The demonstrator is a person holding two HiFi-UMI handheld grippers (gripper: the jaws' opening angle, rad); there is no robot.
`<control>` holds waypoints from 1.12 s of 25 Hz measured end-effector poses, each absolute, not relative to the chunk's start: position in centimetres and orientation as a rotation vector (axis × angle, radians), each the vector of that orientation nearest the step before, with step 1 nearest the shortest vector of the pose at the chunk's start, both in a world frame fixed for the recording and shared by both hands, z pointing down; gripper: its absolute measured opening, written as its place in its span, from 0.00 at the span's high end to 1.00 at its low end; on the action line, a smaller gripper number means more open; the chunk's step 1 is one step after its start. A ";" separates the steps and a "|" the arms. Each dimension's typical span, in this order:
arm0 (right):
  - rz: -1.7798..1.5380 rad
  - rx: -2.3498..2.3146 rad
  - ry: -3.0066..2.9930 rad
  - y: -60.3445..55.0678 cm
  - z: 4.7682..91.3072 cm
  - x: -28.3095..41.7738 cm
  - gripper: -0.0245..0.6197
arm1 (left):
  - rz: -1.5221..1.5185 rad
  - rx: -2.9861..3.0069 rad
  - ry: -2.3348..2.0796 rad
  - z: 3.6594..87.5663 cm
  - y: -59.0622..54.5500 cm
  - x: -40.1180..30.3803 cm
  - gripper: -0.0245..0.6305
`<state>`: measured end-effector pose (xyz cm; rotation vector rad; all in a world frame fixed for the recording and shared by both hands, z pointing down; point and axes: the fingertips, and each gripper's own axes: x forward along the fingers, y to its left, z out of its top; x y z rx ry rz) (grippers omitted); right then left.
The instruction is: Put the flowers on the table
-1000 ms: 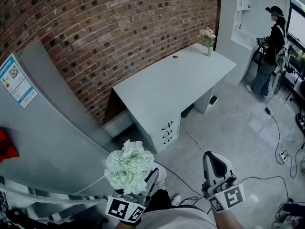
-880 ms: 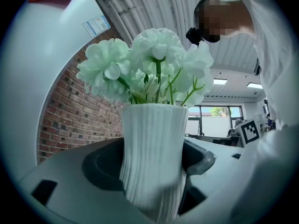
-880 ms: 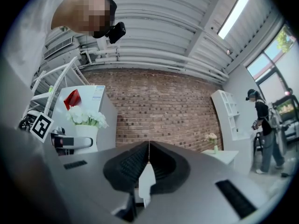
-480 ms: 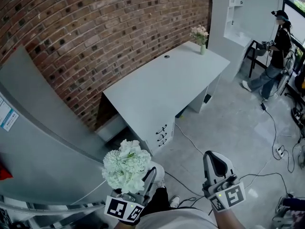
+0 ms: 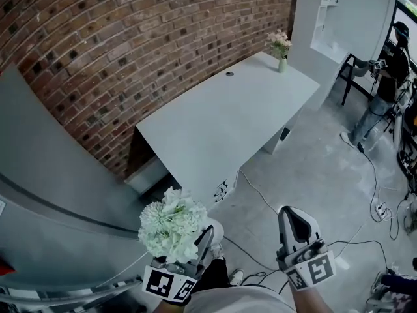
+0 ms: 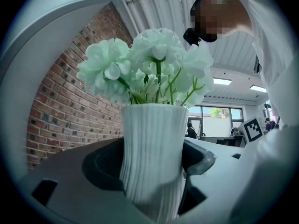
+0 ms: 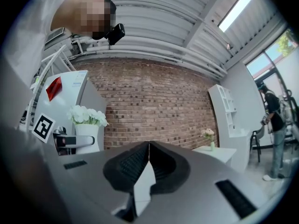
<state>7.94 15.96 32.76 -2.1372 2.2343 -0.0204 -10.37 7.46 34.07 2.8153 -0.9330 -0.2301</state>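
So the left claw [image 6: 152,164] was clamped on the ribbed white vase [image 6: 154,143] of pale white flowers [image 5: 172,223], held upright and not on the pale grey tabletop [image 5: 221,122] yet. Its near corner lay just ahead. The right claw [image 7: 148,160] was shut on nothing, a bit farther off.

Right tongs [image 7: 149,149] are pinched together, tips touching, nothing caught in between. Past them on the left you can see the left tongs [image 7: 77,142] clamped across a white vase [image 7: 87,130] with white flowers [image 7: 87,115] sticking out the top, and the marker cube [image 7: 43,127] just beside it. Brick wall [image 7: 154,104] straight ahead. Over on the right is the table [image 7: 217,154] with a second little bouquet [image 7: 208,134] on it, a white shelf unit [image 7: 224,108] behind, and a person [image 7: 273,120] standing at the far right.
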 end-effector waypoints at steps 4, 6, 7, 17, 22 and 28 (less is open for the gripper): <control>-0.029 -2.148 2.235 13.6 32.8 8.6 0.94 | -0.220 2.802 -0.922 34.4 5.0 -9.7 0.42; -0.028 -2.159 2.236 12.5 32.7 8.9 0.93 | -0.223 2.798 -0.911 34.5 3.8 -9.2 0.42; -0.028 -2.165 2.236 11.9 32.7 9.0 0.93 | -0.225 2.796 -0.905 34.6 3.1 -9.1 0.42; -0.004 -2.217 2.248 6.0 32.2 8.4 0.94 | -0.281 2.777 -0.841 34.8 -3.3 -8.8 0.42; 0.022 -2.221 2.246 4.1 31.8 7.6 0.94 | -0.293 2.786 -0.802 34.9 -4.9 -8.9 0.42; 0.024 -2.215 2.256 2.5 31.8 7.0 0.94 | -0.303 2.779 -0.779 34.9 -6.0 -9.0 0.42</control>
